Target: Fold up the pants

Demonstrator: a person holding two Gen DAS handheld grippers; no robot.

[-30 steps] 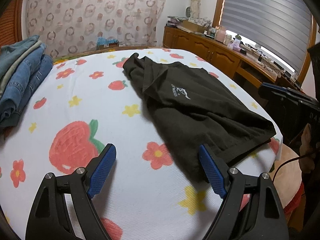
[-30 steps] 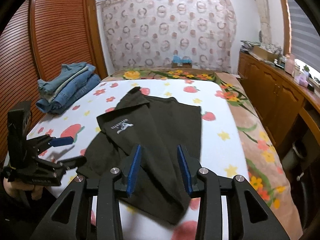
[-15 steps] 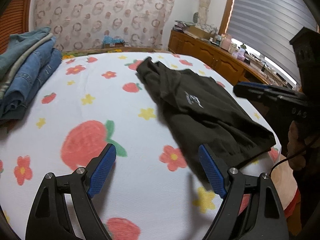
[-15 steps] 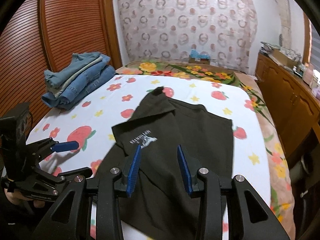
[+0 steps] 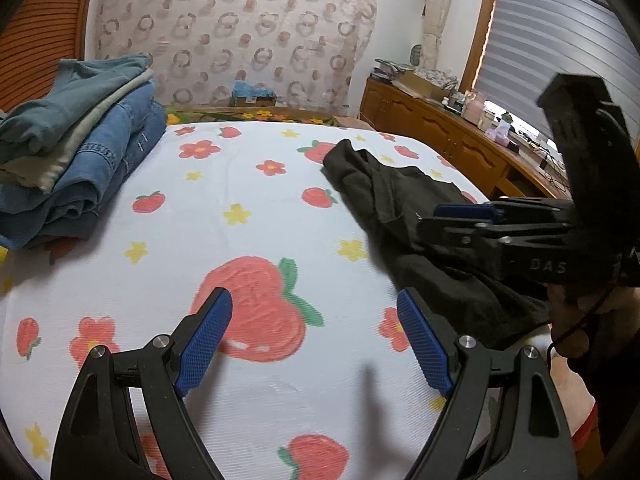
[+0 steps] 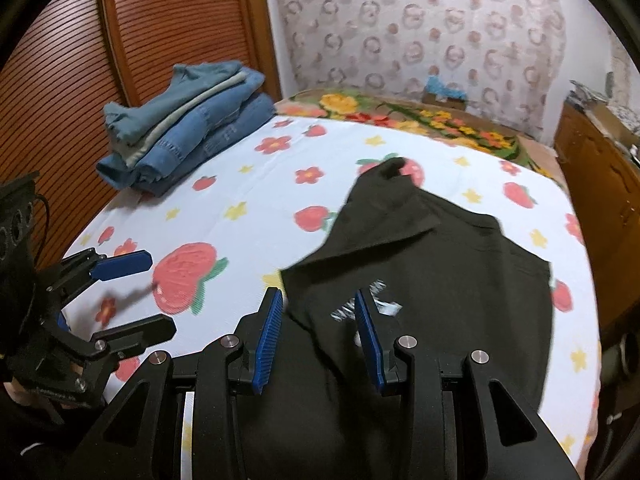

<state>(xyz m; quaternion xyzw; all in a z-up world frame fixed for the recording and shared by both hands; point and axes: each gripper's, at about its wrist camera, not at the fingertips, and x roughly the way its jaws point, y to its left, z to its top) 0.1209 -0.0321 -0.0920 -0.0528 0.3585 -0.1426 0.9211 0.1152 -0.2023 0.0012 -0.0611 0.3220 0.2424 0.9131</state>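
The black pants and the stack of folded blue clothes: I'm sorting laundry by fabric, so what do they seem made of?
The black pants look like a soft, matte knit, maybe cotton jersey: they drape limply and carry a white printed logo. The stack of folded blue clothes looks mostly like denim: faded blue, with thick folds and visible stitched seams.

Pants (image 6: 440,264) spread on the bed (image 6: 248,200), toward its right side and near edge. Stack of folded clothes (image 6: 180,136) at the far left corner, well apart from the pants, against the slatted door (image 6: 60,60). Cabinet (image 5: 440,136) along the right of the bed, cluttered on top. Left gripper (image 5: 316,336) above bare sheet, left of the pants; right gripper (image 6: 320,332) over their near part.
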